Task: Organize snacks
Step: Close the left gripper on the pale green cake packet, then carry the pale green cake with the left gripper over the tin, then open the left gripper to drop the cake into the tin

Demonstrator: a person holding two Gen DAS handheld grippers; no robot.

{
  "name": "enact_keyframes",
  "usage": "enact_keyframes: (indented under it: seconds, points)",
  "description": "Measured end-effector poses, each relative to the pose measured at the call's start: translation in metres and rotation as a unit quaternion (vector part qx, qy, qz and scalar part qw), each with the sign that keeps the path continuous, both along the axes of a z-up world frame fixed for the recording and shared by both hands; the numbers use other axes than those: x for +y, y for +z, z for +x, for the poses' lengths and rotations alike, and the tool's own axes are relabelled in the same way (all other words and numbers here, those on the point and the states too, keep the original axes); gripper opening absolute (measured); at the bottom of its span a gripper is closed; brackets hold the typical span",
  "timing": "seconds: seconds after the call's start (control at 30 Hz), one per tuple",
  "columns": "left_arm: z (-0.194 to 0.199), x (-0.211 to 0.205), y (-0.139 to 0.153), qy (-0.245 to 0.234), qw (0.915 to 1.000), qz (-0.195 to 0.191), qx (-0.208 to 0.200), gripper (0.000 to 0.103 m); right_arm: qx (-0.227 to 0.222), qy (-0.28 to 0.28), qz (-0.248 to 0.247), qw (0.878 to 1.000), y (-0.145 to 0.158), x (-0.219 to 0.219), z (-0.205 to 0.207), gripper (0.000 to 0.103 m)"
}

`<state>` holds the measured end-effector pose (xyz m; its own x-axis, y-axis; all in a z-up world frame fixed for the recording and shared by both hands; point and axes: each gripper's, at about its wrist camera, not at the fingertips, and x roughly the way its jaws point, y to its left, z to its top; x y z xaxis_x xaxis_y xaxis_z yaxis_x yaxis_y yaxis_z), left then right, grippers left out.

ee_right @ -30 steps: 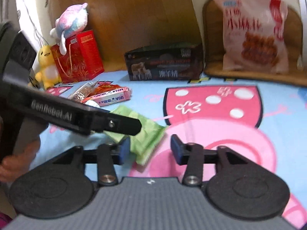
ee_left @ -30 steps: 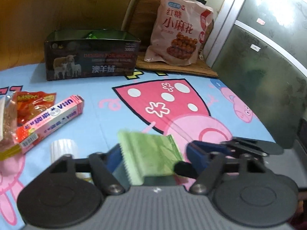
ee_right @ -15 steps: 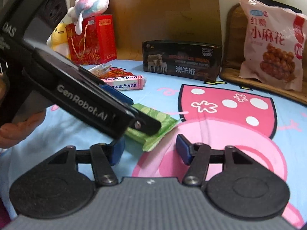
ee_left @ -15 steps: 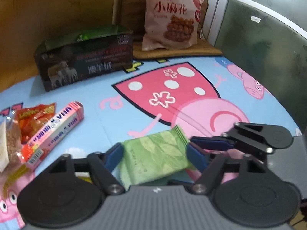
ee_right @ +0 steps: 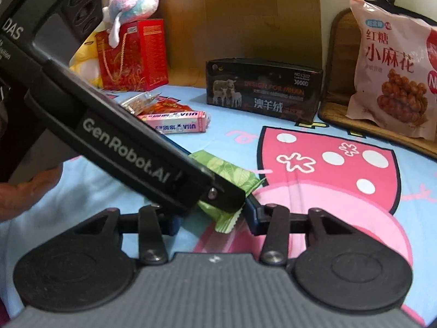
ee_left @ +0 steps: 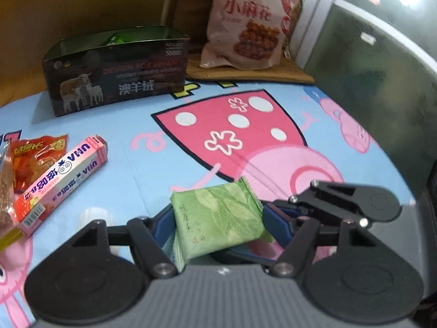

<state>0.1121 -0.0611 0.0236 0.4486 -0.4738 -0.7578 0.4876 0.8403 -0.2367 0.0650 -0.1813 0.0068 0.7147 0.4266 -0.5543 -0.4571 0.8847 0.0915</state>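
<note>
A green leaf-print snack packet lies on the cartoon-print tablecloth. It sits between the blue pads of my left gripper, whose jaws are closing and touch both long edges. In the right wrist view the left gripper's black body crosses from the upper left over the green packet. My right gripper is also closing. Only the packet's crimped end lies between its pads, which do not press on it. The right gripper's black linkage shows at the packet's right side.
An open dark box with sheep print stands at the back with green packets inside. A pink candy box and red-orange packets lie at the left. A big pink snack bag leans behind. A red gift box carries a plush toy. A hand is at left.
The green packet went from raised and blurred to lying flat between the left jaws, which have narrowed onto it. The right jaws have narrowed around its crimped end.
</note>
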Motion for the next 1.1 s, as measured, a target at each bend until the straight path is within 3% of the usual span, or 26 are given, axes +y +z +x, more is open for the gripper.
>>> enact_keyframes:
  seconds: [0.07,0.3,0.6,0.87,1.1]
  points:
    - [0.002,0.004,0.009,0.006,0.9999,-0.011,-0.011,0.062,-0.017,-0.006,0.002,1.0,0.007,0.002,0.0,0.046]
    - [0.017,0.015,0.047,0.018,0.9965,-0.044,-0.069,0.062,-0.081,-0.009,0.0,0.997,0.039,0.008,0.019,0.046]
    - [0.078,0.04,0.081,0.088,0.9823,-0.103,-0.129,0.062,-0.142,0.002,0.011,0.99,0.067,0.022,0.09,0.046]
    - [0.127,0.052,0.082,0.132,0.9713,-0.124,-0.154,0.062,-0.152,0.013,-0.009,0.988,0.069,0.035,0.142,0.046]
    - [0.174,0.067,0.068,0.142,0.9697,-0.152,-0.128,0.062,-0.144,0.004,-0.029,0.989,0.056,0.045,0.175,0.046]
